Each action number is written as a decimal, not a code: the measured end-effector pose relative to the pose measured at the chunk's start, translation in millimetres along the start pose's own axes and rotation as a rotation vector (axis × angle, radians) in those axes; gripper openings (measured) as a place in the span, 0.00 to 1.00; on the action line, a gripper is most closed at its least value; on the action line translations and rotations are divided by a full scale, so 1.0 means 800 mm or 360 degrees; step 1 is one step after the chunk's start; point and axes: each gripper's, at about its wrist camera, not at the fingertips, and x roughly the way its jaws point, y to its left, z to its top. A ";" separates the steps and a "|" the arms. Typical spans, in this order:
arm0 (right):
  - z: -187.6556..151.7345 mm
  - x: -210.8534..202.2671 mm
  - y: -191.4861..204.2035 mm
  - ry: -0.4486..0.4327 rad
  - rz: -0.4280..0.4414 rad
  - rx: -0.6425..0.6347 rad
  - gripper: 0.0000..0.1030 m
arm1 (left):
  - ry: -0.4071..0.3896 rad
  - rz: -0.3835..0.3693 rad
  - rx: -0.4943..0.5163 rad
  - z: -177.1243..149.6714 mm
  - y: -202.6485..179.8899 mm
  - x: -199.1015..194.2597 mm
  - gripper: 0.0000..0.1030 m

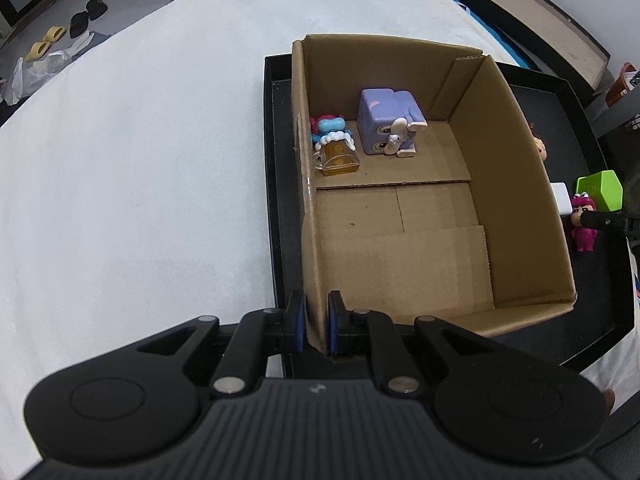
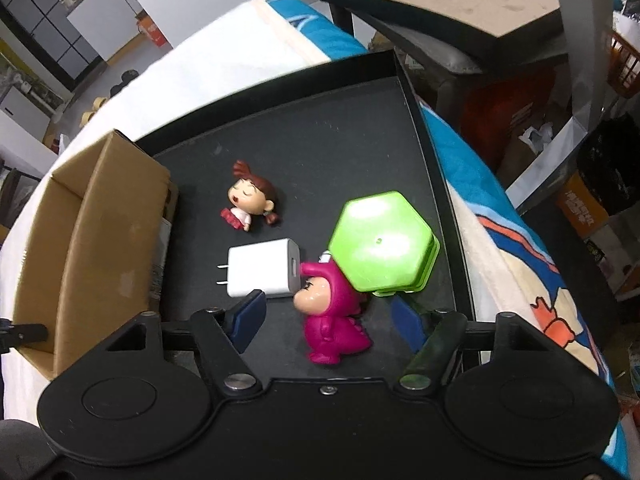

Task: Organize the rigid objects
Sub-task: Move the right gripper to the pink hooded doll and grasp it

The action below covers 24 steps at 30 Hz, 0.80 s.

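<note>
My left gripper is shut on the near left wall of the cardboard box, close to its corner. Inside the box, at its far end, stand a purple cube toy, a beer-mug toy and a small blue-and-red figure. My right gripper is open over the black tray, its jaws on either side of a pink figurine without touching it. A white charger, a green hexagonal box and a brown-haired figurine lie just beyond.
The tray sits on a white bedcover. The cardboard box stands at the tray's left. A dark side table and cluttered shelves lie past the tray's far right edge. Shoes lie on the floor far left.
</note>
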 end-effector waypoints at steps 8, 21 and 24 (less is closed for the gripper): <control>-0.004 0.019 0.002 0.0019 -0.0051 -0.0082 0.56 | 0.0002 0.0021 -0.0005 0.000 -0.002 0.002 0.11; -0.015 0.001 0.009 0.0044 -0.0020 -0.0060 0.38 | -0.0011 0.0001 -0.0018 -0.001 0.002 0.001 0.11; -0.019 -0.010 0.016 0.0030 -0.0025 -0.0095 0.38 | -0.0022 -0.0011 -0.0025 0.000 0.003 -0.001 0.11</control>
